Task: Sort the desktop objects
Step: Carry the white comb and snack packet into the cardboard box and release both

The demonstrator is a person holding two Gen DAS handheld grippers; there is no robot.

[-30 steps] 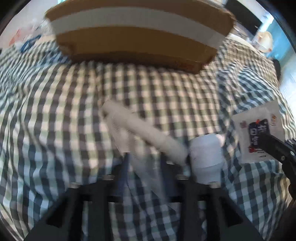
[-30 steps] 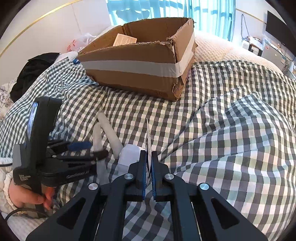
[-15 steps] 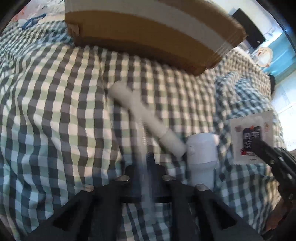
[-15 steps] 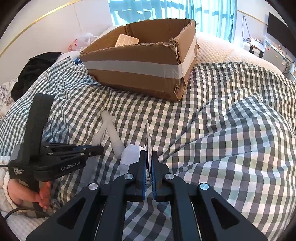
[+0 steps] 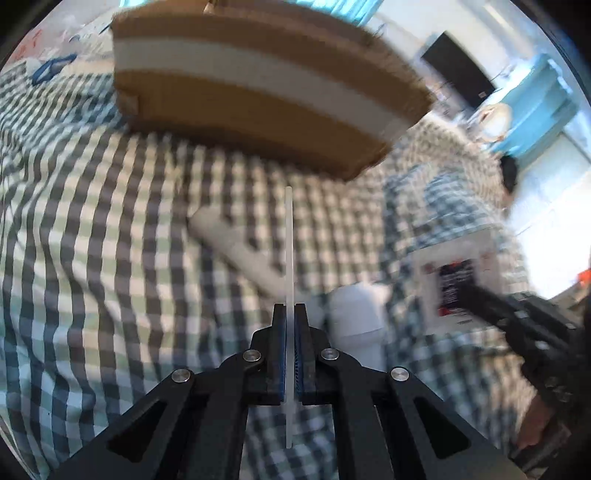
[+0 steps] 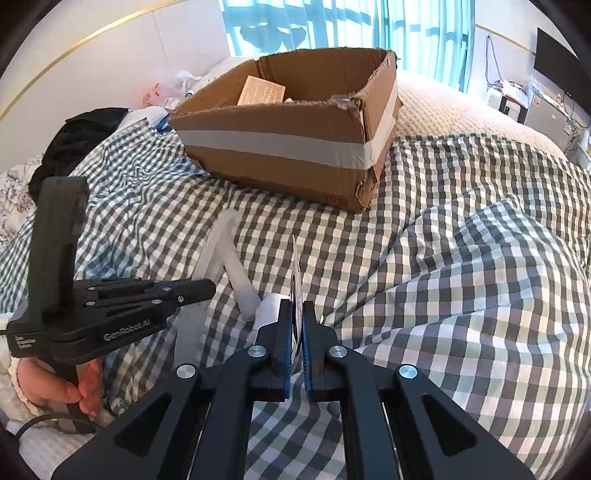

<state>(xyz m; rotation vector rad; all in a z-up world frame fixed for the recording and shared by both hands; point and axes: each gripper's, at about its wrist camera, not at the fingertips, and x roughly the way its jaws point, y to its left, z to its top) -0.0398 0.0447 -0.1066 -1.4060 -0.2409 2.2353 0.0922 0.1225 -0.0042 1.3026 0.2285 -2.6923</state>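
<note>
Black fingers [image 5: 308,354] of the left gripper [image 5: 290,314] are seen clamped narrowly on a thin translucent white plastic strip [image 5: 289,251], which is held edge-on and upright between the blue pads and projects well beyond the fingertips toward an open brown cardboard box banded with pale tape [image 5: 258,88]. In the right wrist view, the same left gripper [image 6: 207,288] is shown from the side, gripped by a bare hand [image 6: 59,387], with the strip [image 6: 218,247] angled up and forward from its tips. The right gripper [image 6: 297,306] is likewise pictured closed to a narrow gap on a flat white printed sachet with a dark label [image 6: 296,280], held on edge between its blue pads; from the left wrist view the sachet's face [image 5: 456,280] is seen, pinched by the right gripper [image 5: 476,295]. A white cylindrical plastic tube [image 6: 240,273] is left lying on the green, grey and white checked bedcover [image 6: 461,295], just beside a small white plastic bottle [image 5: 356,314] that is partly hidden behind the right gripper's fingers. The cardboard box [image 6: 295,140] is set farther back on the bedcover, with a tan carton [image 6: 260,90] visible inside it. Turquoise curtains [image 6: 295,26] are seen behind, and a black garment [image 6: 77,140] is heaped at the left edge of the bed.
</note>
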